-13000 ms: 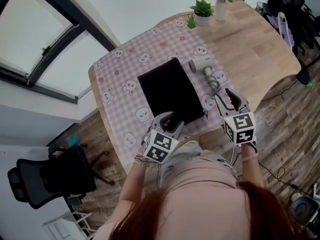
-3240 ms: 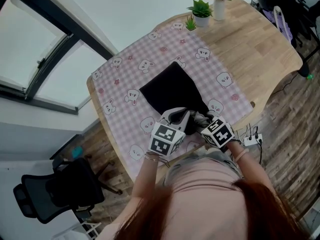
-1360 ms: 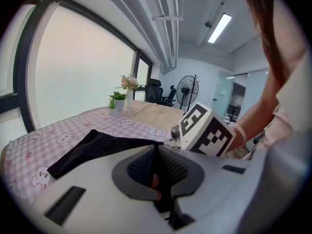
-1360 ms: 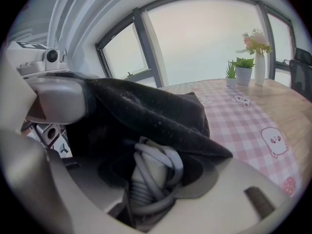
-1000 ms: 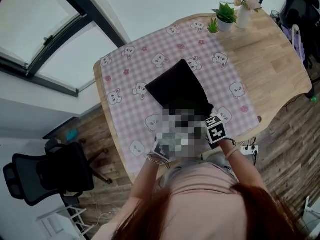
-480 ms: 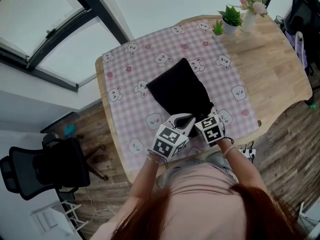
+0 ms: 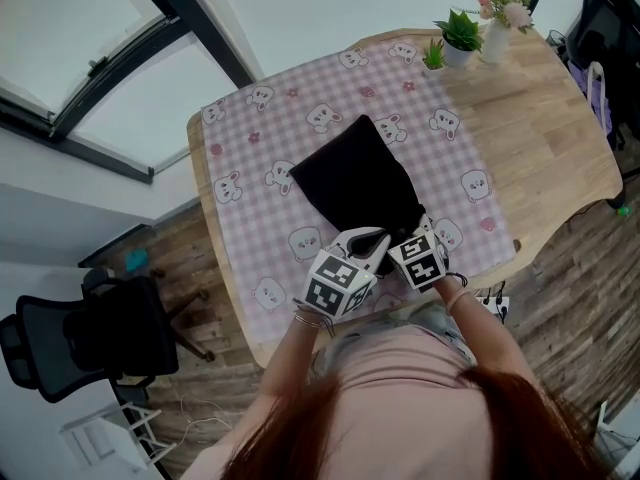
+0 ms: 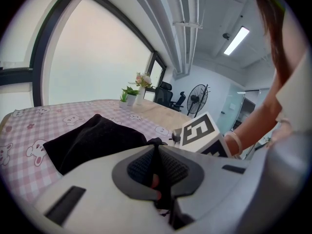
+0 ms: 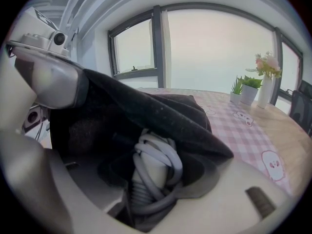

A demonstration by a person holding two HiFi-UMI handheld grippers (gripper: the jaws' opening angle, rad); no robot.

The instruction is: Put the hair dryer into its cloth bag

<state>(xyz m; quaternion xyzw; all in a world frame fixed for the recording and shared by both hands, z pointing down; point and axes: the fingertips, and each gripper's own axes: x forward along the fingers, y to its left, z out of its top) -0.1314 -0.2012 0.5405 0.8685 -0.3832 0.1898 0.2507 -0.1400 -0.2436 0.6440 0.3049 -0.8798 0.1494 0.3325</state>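
Hair dryer (image 9: 151, 174) in black cloth bag (image 7: 355, 178), cord-wrapped handle showing

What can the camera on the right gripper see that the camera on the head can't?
Only the right gripper view: the grey hair dryer, its cord wound round it, sitting between the jaws of the right hand-held gripper inside the bag's mouth. Only the head view: the person's arms and the wooden floor. Both: the black cloth bag, the pink bear tablecloth, the potted plant and the flowers.
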